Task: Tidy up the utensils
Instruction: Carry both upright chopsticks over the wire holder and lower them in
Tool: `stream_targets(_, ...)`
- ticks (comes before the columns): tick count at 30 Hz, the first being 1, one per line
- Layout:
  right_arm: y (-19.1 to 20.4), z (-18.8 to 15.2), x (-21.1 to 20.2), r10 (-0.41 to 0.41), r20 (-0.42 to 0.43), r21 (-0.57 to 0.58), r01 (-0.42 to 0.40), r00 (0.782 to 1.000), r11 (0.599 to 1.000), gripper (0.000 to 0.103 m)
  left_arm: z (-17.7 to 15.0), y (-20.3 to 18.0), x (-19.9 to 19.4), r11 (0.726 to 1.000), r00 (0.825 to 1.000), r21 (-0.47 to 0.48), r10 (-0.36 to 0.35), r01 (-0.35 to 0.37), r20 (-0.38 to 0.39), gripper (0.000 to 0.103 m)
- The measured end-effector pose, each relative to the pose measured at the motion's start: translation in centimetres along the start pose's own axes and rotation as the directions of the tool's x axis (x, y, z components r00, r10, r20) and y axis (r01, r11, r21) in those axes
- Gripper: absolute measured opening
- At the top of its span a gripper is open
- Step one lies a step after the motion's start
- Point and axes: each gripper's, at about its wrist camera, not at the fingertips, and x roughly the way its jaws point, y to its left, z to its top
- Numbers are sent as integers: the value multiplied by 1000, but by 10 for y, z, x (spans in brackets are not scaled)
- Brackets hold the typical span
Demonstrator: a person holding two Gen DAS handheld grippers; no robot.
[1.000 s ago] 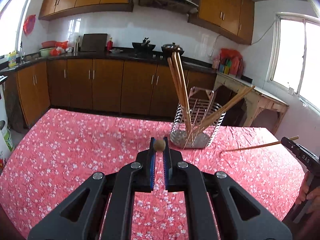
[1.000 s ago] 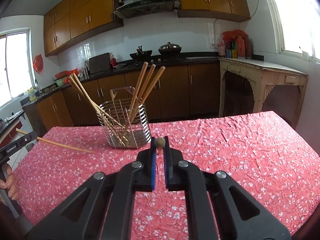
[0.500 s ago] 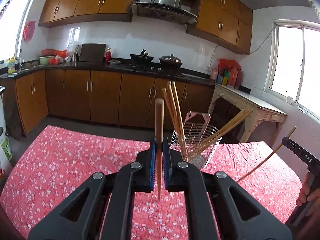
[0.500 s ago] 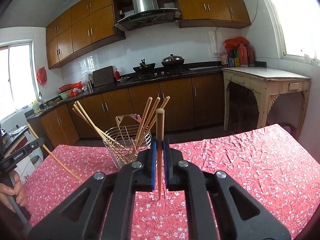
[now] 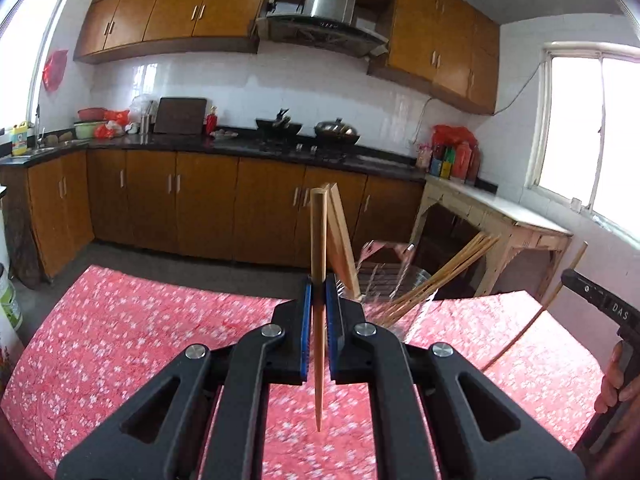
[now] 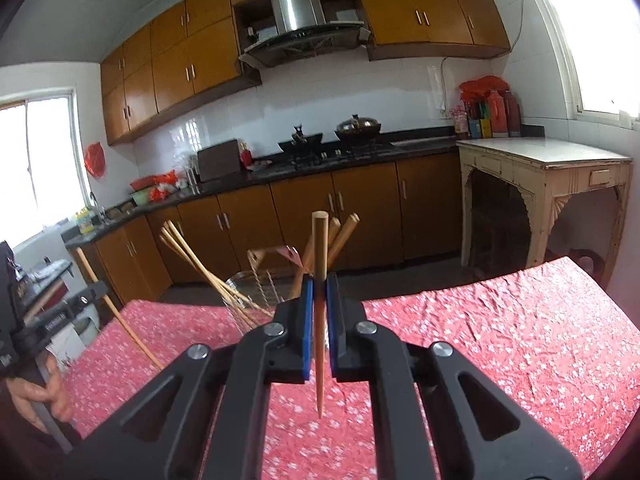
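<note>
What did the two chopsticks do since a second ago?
Both chopsticks tipped up: they pointed end-on at each camera, and now the left gripper holds its chopstick upright, and the right gripper holds its chopstick the same. Both views rose off the red tablecloth. The jaws stayed shut. The wire holder stayed put.

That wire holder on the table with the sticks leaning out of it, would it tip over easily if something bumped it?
Possibly. The wire holder looks light, being open wire, and the chopsticks inside lean far out to both sides, well above its rim, so a knock on them might lever it. The red tablecloth may let it slide instead.
</note>
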Motion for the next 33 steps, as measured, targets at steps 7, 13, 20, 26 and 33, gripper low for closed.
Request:
stream_targets(7,23,65,-22,84,147,9,-86,985,996,8,56,-34,-17,1000,985,7,-24,23,171,6)
stream_targets(13,38,100,9,74,218,-9,-73,973,997,8,92,-58,0,1000,953,-21,28,-23,301,6)
stream_targets(20,36,93,73,60,159,-22,-58,985,998,8,86,-62,54,998,962,-44,49,-38,267,6)
stream_targets(26,29,78,109,72,99,-2,-72,992,997,8,67,-51,78,998,976,-48,60,-51,208,6)
stream_targets(33,23,66,135,83,38,42,-85,996,996,8,56,-44,91,997,986,-56,62,-53,156,6)
